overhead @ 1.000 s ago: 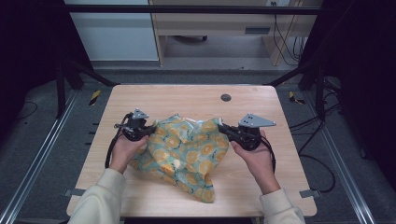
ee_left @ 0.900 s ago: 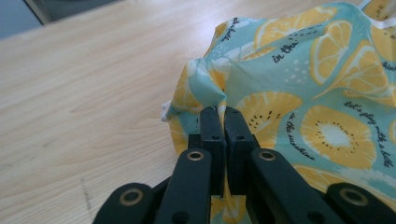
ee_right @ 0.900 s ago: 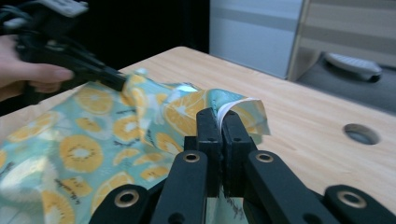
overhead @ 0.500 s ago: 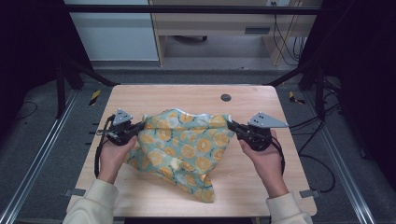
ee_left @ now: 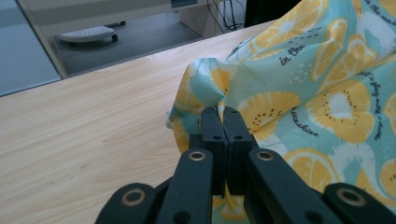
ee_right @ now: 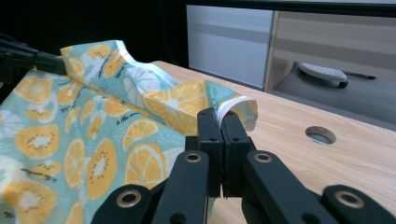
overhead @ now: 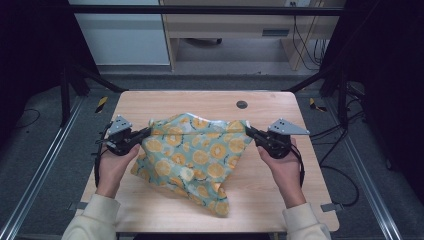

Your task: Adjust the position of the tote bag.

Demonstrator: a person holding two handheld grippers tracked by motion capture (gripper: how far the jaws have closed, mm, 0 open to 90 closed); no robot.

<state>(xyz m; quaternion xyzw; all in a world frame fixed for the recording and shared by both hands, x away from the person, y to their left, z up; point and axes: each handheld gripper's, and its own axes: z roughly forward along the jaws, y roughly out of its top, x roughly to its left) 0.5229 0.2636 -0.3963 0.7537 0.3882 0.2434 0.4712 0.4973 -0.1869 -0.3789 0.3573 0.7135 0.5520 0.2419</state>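
Note:
A teal cloth (overhead: 192,157) printed with orange slices hangs stretched between my two grippers above the wooden table (overhead: 150,102). My left gripper (overhead: 148,132) is shut on the cloth's left corner; in the left gripper view the jaws (ee_left: 223,114) pinch the fabric (ee_left: 317,88). At the right, my right gripper (overhead: 248,130) is shut on the other top corner, and the right gripper view shows its jaws (ee_right: 219,116) clamped on the white-backed hem of the cloth (ee_right: 93,121). The cloth's lower part trails onto the table toward the front edge.
A round cable hole (overhead: 242,104) sits in the table near its far edge, also seen in the right gripper view as a hole (ee_right: 320,135). Dark frame posts flank the table. A cabinet and desk stand beyond it.
Both hands have drawn apart, the left one farther out to the left and slightly up. The cloth has gone from a bunched heap to a spread, taut sheet.

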